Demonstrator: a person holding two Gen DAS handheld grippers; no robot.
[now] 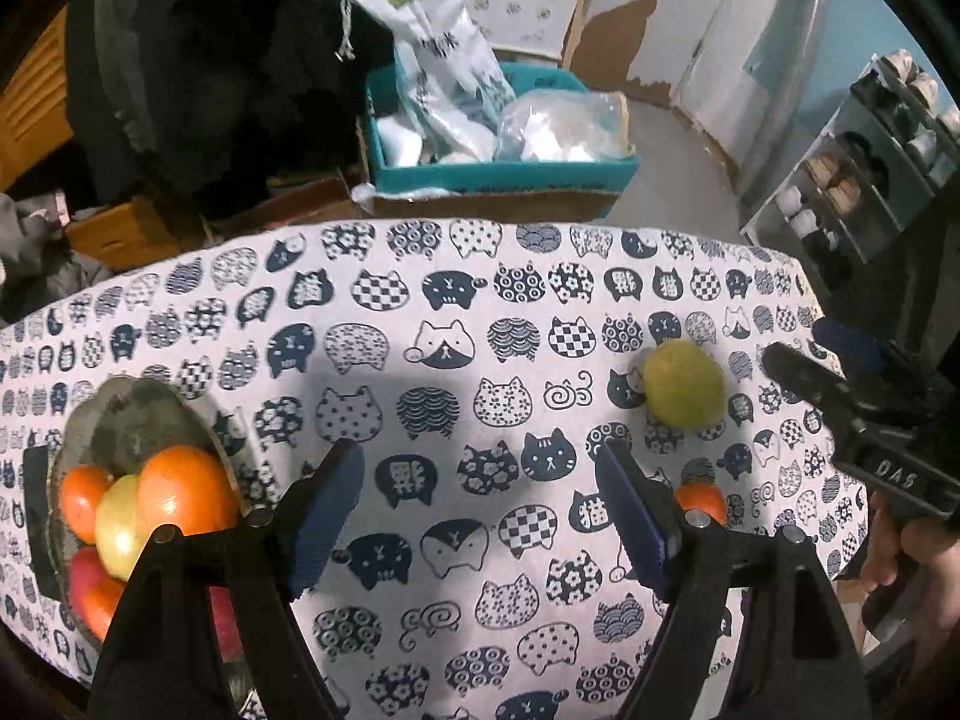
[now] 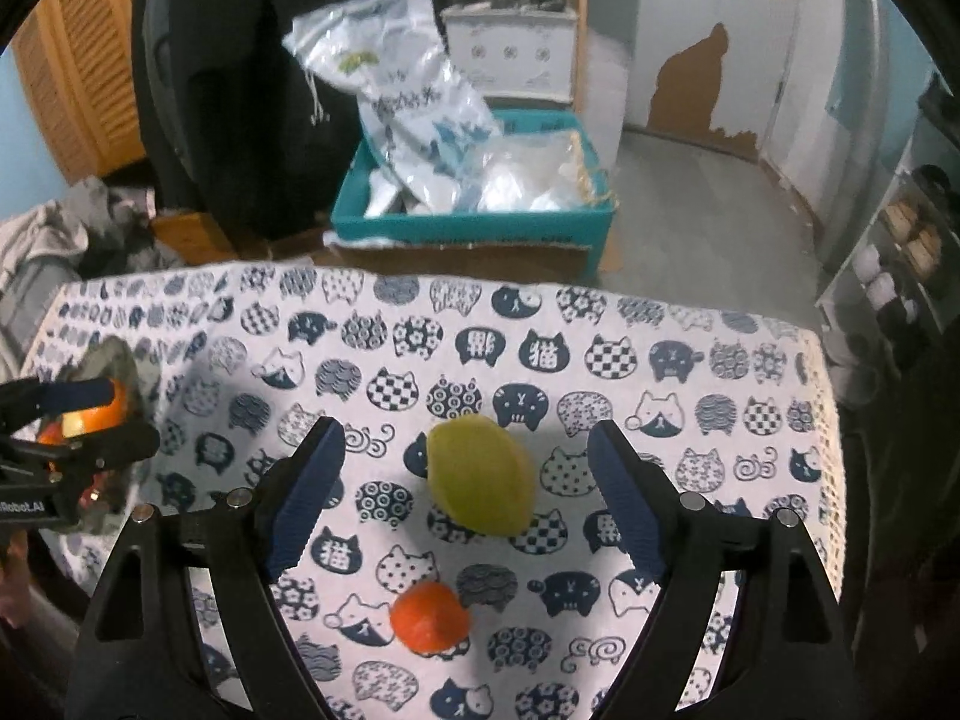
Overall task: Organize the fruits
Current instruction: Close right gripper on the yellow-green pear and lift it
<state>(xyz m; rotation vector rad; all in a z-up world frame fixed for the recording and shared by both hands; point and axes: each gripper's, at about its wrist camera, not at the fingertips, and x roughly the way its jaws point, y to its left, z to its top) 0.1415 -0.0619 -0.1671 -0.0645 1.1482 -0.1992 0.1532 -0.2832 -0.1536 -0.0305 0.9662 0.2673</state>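
A grey bowl (image 1: pixel 126 414) at the table's left holds several fruits: oranges (image 1: pixel 186 489), a yellow fruit (image 1: pixel 120 525) and red ones. My left gripper (image 1: pixel 480 510) is open and empty just right of the bowl. A yellow-green lemon (image 2: pixel 480 477) lies on the cat-print cloth, between my right gripper's open fingers; my right gripper (image 2: pixel 465 498) is empty. A small orange (image 2: pixel 429 615) lies nearer than the lemon. In the left wrist view the lemon (image 1: pixel 684 384) sits at right and the small orange (image 1: pixel 702 501) peeks out behind the right finger.
The cat-print tablecloth (image 1: pixel 456 312) covers the table. Beyond its far edge stand a teal crate (image 2: pixel 474 222) with plastic bags, a dark jacket (image 1: pixel 210 72) and a shoe rack (image 1: pixel 852 180) at right. The other gripper (image 1: pixel 864 420) shows at the right edge.
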